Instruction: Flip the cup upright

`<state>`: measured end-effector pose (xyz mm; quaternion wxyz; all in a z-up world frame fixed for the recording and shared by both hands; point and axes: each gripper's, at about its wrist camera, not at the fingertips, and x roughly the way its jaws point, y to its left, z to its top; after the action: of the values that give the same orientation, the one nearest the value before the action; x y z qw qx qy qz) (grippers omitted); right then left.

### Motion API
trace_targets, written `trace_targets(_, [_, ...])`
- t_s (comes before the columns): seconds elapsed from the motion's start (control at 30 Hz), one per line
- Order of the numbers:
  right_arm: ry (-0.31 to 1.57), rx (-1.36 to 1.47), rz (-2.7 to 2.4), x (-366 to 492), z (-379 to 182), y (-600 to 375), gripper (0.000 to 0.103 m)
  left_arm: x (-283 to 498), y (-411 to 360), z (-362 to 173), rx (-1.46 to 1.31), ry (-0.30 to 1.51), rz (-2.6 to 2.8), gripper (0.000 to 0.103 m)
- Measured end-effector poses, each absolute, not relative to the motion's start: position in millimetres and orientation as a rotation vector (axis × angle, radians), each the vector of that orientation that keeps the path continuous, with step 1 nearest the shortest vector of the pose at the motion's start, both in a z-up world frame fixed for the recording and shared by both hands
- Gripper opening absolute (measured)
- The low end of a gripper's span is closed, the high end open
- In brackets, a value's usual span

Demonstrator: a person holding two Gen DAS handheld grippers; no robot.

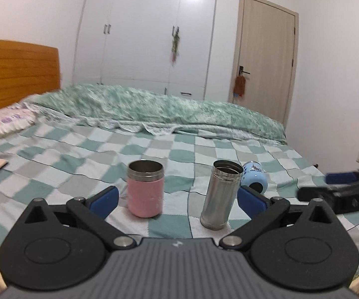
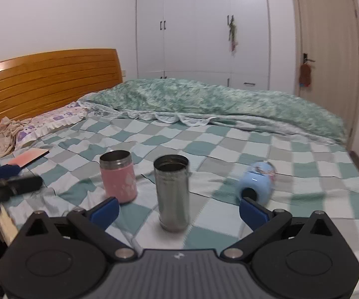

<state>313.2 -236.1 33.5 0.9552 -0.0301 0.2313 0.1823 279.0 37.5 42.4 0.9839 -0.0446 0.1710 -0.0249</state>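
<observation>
Pink cup (image 2: pixel 118 177), steel cup (image 2: pixel 173 193): upright near bed's (image 2: pixel 304 174) front edge. Blue cup (image 2: pixel 257 183): on its side, toward right edge; flip outstanding. Left gripper (image 1: pixel 177 200), right gripper (image 2: pixel 179 210): spread wide, empty.

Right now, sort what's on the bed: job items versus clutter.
Job:
- blue cup, lying on its side
- right gripper, open
- left gripper, open

Clutter:
- pink cup, upright
- steel cup, upright
- pink book
- pillow
- green quilt

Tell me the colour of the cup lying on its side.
Light blue cup with a small printed picture on it, clearest in the right wrist view.
</observation>
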Motion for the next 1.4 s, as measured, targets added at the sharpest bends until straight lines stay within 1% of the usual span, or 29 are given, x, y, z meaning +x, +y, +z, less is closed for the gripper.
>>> trace_targets(0.27, [0.395,-0.071,0.383,222.7,40.2,-256.4,0.103,201.2,19.0,56.8,-0.023,0.298,0.026,0.103])
trace_targets(0.6, [0.292,-0.122,0.376,120.5,37.4,-245.6,0.103,111.3,8.2,41.8,0.058,0.236,-0.010,0.103])
trace_targets(0.87, [0.244,-0.093,0.359,58.2,24.3,-233.2,0.103,48.0,4.0,25.5,0.058,0.156,0.040,0.103])
trace_targets(0.97, [0.237,-0.028,0.369,38.6,19.6,-236.5,0.103,26.0,5.2,14.5,0.059,0.136,0.012,0.103])
trace_targets(1.03, [0.238,0.030,0.383,28.3,14.4,-239.6,0.103,15.5,4.3,4.8,0.047,0.178,0.022,0.103])
trace_targets(1.1, [0.240,0.064,0.401,19.5,7.0,-241.3,0.103,6.7,1.4,-1.7,0.030,0.181,0.044,0.103])
trace_targets(1.23, [0.257,-0.013,0.394,16.1,-3.5,-235.5,0.103,-0.8,-3.1,2.0,-0.004,0.122,0.036,0.103])
trace_targets(1.4, [0.237,-0.013,0.375,12.8,-1.4,-235.6,0.103,8.8,-9.5,4.4,-0.025,0.162,0.007,0.103])
